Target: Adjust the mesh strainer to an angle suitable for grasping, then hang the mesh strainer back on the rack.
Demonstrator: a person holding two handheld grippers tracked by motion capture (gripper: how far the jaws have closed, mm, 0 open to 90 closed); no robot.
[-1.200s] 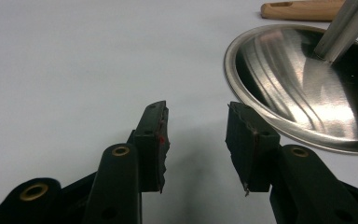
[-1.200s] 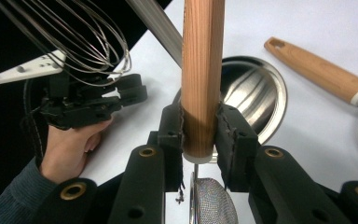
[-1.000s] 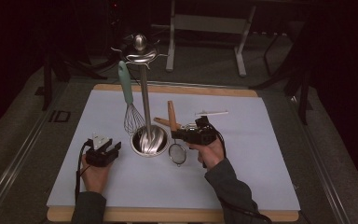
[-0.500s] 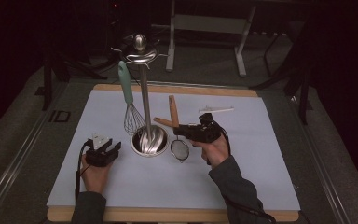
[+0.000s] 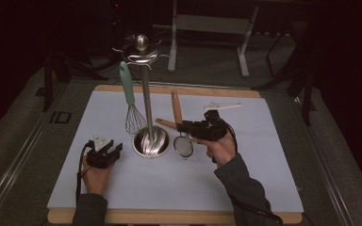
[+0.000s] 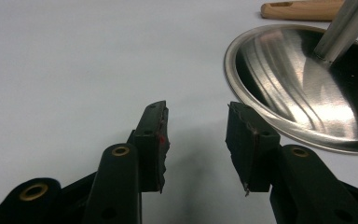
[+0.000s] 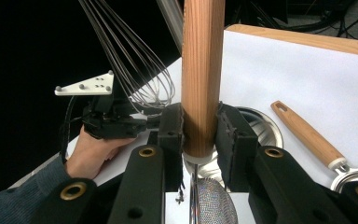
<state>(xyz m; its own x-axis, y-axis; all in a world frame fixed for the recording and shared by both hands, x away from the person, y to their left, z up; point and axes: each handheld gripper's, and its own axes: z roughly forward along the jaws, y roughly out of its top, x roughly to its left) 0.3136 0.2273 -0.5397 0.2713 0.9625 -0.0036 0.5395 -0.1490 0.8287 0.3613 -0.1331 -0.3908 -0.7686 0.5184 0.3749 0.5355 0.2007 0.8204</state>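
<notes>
The right tongs (image 7: 199, 133) are clamped on the wooden handle (image 7: 202, 70) of a small mesh strainer (image 5: 183, 146), gripping it near the end where wood meets metal. The mesh bowl hangs just below the pads, lifted off the table (image 5: 264, 155). The left tongs (image 6: 196, 140) stand apart with nothing between them, resting low on the table just beside the steel base (image 6: 307, 88) of the utensil stand (image 5: 143, 89).

The work in hand looks like hanging the strainer on the stand's top hooks (image 5: 141, 52), where a whisk (image 5: 131, 101) already hangs. To do it well, the person should keep the grip firm so the handle cannot swivel, raise it well above the right tongs' present height, and bring the handle's free end to an empty hook on the side away from the whisk. The left tongs could steady the base if the stand rocks.

The right gripper view shows the pads squeezing the handle on both sides, and a second wooden-handled utensil (image 7: 307, 135) lying on the table to one side of the tongs; the high view is too small to settle the grip. The high view alone gives the hooks' height above the tongs. The left gripper view shows how close its open pads sit to the base rim.
</notes>
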